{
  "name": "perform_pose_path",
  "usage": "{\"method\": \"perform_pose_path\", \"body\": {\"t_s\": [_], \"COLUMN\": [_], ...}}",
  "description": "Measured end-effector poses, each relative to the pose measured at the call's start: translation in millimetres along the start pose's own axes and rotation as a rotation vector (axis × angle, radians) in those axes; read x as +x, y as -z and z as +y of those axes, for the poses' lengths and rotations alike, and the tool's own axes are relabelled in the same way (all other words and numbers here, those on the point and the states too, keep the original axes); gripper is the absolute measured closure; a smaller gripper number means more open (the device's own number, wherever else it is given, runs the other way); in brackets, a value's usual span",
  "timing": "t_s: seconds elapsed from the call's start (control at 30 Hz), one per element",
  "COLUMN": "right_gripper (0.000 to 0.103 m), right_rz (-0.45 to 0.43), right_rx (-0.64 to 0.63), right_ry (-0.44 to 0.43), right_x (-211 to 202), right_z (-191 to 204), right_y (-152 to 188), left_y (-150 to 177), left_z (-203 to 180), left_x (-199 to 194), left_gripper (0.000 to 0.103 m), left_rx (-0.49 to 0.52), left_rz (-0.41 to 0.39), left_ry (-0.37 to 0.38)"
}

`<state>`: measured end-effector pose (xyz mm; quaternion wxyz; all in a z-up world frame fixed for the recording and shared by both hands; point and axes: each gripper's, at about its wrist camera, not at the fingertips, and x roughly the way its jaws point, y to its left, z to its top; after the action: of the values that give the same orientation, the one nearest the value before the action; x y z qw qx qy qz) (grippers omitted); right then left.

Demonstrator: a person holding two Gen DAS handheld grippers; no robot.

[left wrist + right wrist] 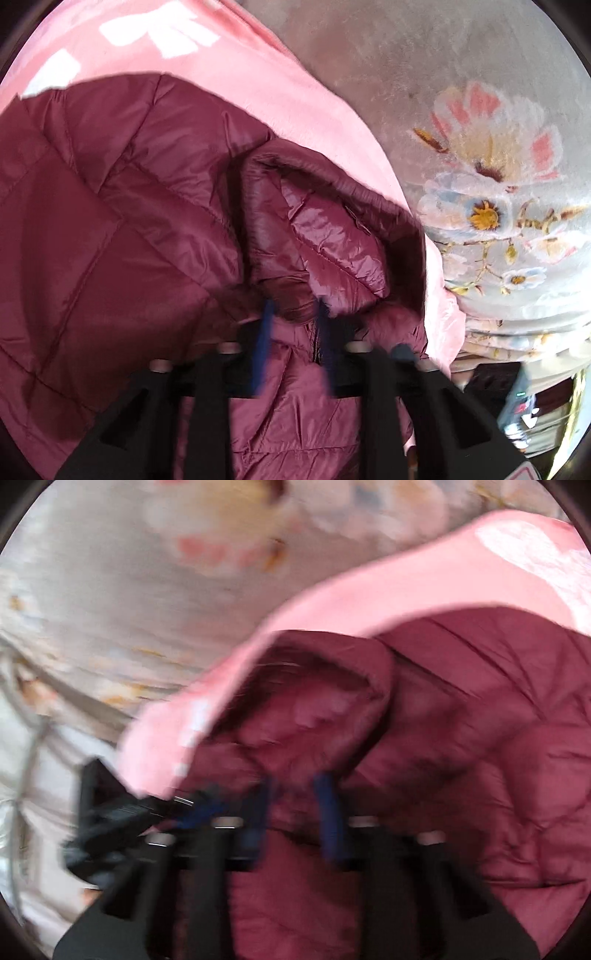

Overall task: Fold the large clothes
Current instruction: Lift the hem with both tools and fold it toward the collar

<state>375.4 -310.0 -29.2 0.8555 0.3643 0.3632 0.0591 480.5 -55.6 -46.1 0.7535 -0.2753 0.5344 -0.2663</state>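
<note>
Two grippers pinch one maroon puffer jacket point(122, 229) spread over a pink blanket point(280, 99) on a floral bedcover point(480, 166).

Left wrist view: the left gripper point(295, 325), at six o'clock, has its blue-padded jaws drawn nearly together on a fold of the jacket near the hood point(325, 229). The quilted body fills the frame from seven to eleven o'clock; the hood bunches at centre. The blanket shows from eleven to four o'clock, the bedcover from twelve to four. Dark clutter at five o'clock is too small to identify.

Right wrist view: blurred. The right gripper point(295, 805), at six o'clock, is also closed to a narrow gap on jacket cloth by the hood point(317, 701). The jacket point(480, 720) runs from centre to four o'clock, the blanket point(369, 590) arcs from eight to two o'clock, and the other gripper point(122, 812) sits at eight o'clock.

Judging by the spread body and loose hood, folding looks barely begun; most folds remain. No containers are visible.
</note>
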Motion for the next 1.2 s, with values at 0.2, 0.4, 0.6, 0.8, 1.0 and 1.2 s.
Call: {"method": "perform_pose_path", "body": {"t_s": [0.2,0.4,0.6,0.8,1.0,1.2], "right_gripper": [0.099,0.062,0.040,0.098,0.103,0.101], "right_rz": [-0.084,-0.070,-0.071,-0.006,-0.042,-0.041], "right_rx": [-0.202,-0.173,-0.027,-0.038,-0.148,-0.133], "right_ry": [0.161,0.227,0.128,0.110,0.322,0.308], "right_x": [-20.4,-25.7,-18.3,2.5,-12.9,-13.9], "right_z": [22.2,5.5,-10.6,-3.7,-7.5,-25.7], "right_y": [20.3,35.0,21.6,21.7,36.1,41.9], "left_y": [18.2,31.0,30.4,34.9,41.5,48.3], "left_z": [-11.9,-9.2,4.1,8.3,14.5,11.7], "left_x": [-19.8,-11.4,-2.7,-1.3,-0.2,-4.3], "left_gripper": [0.099,0.099,0.100,0.103,0.103,0.103], "left_rx": [0.191,0.271,0.236,0.256,0.304,0.329], "left_rz": [-0.110,-0.133,-0.115,-0.122,-0.152,-0.194], "left_ry": [-0.118,-0.198,-0.198,-0.222,-0.258,-0.272]}}
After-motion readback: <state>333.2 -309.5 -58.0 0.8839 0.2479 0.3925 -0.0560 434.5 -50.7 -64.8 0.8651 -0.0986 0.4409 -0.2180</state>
